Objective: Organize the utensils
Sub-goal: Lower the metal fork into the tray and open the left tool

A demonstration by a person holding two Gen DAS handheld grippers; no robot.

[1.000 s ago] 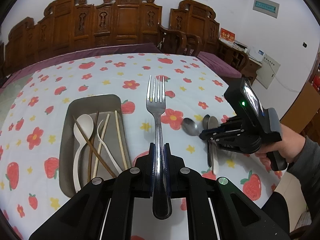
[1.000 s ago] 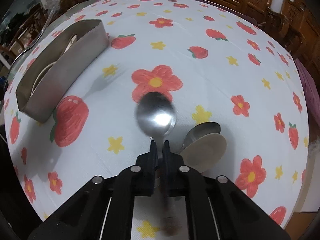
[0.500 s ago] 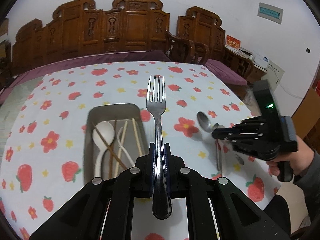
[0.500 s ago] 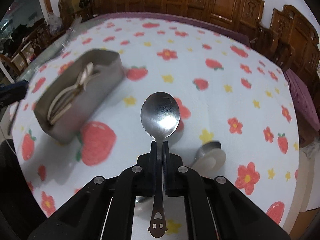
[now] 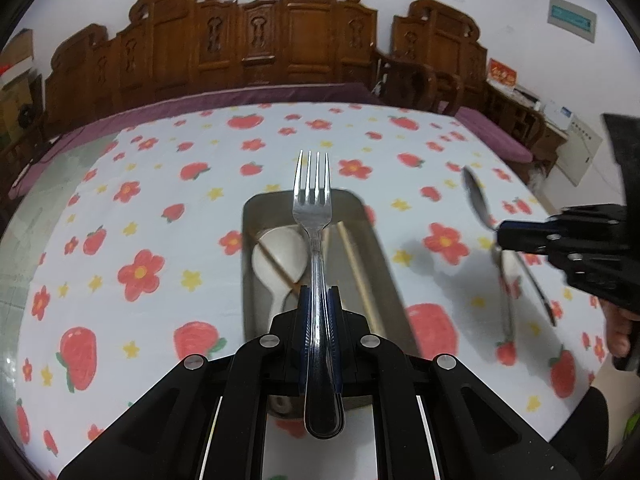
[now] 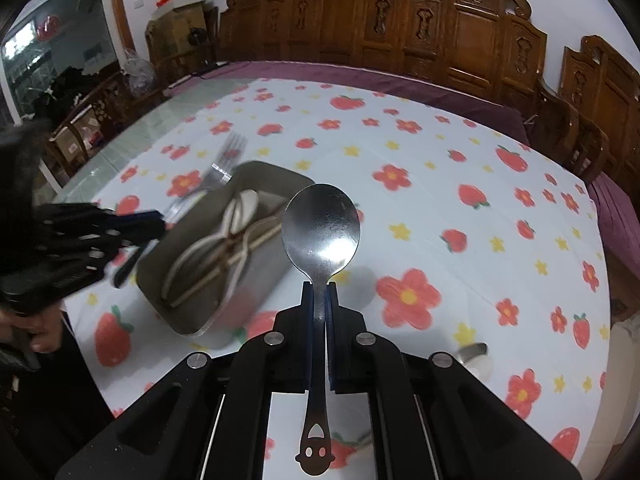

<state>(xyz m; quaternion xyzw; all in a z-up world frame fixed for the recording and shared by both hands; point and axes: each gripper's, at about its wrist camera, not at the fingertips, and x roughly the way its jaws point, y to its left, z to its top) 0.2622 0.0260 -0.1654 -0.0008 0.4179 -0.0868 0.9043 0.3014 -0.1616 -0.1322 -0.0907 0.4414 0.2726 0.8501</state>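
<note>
My left gripper [image 5: 319, 294] is shut on a steel fork [image 5: 312, 196], tines pointing away, held over the grey metal tray [image 5: 376, 248]. The tray holds a white spoon [image 5: 280, 256] and chopsticks [image 5: 354, 260]. My right gripper [image 6: 319, 290] is shut on the neck of a steel spoon [image 6: 321, 232], held in the air to the right of the tray [image 6: 256, 300]. In the left wrist view the right gripper [image 5: 500, 236] and its spoon [image 5: 476, 200] show at the right edge. In the right wrist view the left gripper [image 6: 160, 220] and the blurred fork [image 6: 230, 156] show at the left.
Other spoons lie on the strawberry-and-flower tablecloth [image 5: 140, 208] to the right of the tray [image 5: 508, 300], one bowl showing [image 6: 474, 354] beside my right gripper. Carved wooden chairs [image 5: 280, 40] line the far side of the table. A hand [image 6: 40, 332] holds the left gripper.
The left gripper has carried the fork from beside the tray to above it. The right gripper has lifted its spoon off the cloth and up, leaving the other spoons behind.
</note>
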